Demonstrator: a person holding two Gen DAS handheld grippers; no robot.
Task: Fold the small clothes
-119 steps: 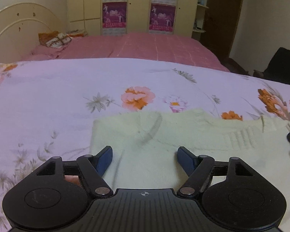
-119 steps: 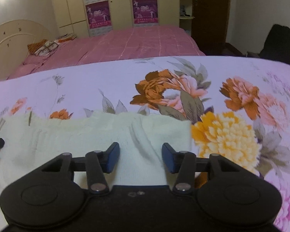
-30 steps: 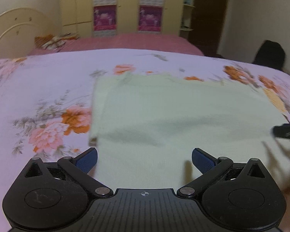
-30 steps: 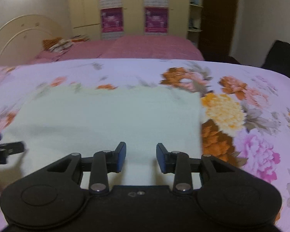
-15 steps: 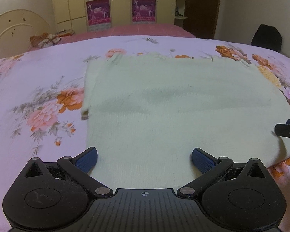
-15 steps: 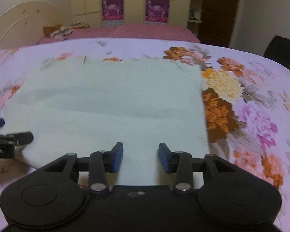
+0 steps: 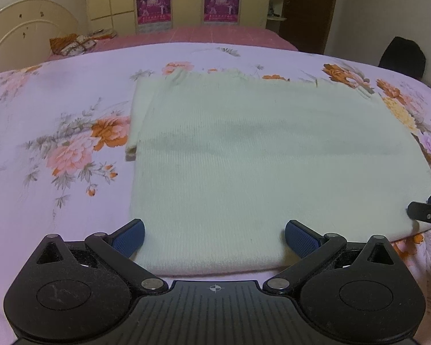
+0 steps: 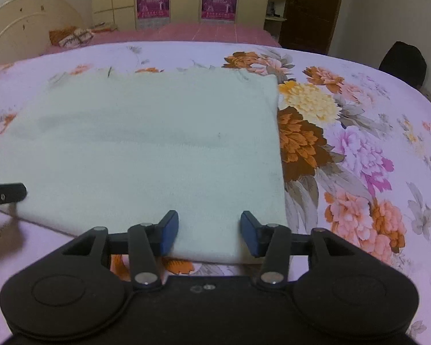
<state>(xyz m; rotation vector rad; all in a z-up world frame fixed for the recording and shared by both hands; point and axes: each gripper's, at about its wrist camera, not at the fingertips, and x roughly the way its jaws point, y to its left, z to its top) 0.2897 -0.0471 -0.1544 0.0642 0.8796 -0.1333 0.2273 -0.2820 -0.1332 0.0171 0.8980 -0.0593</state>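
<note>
A pale green knitted garment (image 7: 258,166) lies flat on the floral bedspread (image 7: 57,109), folded into a rectangle with a sleeve cuff (image 7: 130,151) sticking out at its left edge. It also shows in the right wrist view (image 8: 146,149). My left gripper (image 7: 214,237) is open wide and empty over the garment's near left edge. My right gripper (image 8: 209,234) is open and empty over the near right corner. Each gripper's tip shows at the other view's edge.
A second bed with a pink cover (image 7: 204,36) and a cream headboard (image 7: 23,31) stands behind. Wardrobes with posters (image 7: 153,4) line the far wall. A dark chair (image 7: 402,57) is at the right beyond the bed's edge.
Both grippers have pulled back toward the near edge of the garment. More of the folded garment now shows, and it lies flat and still.
</note>
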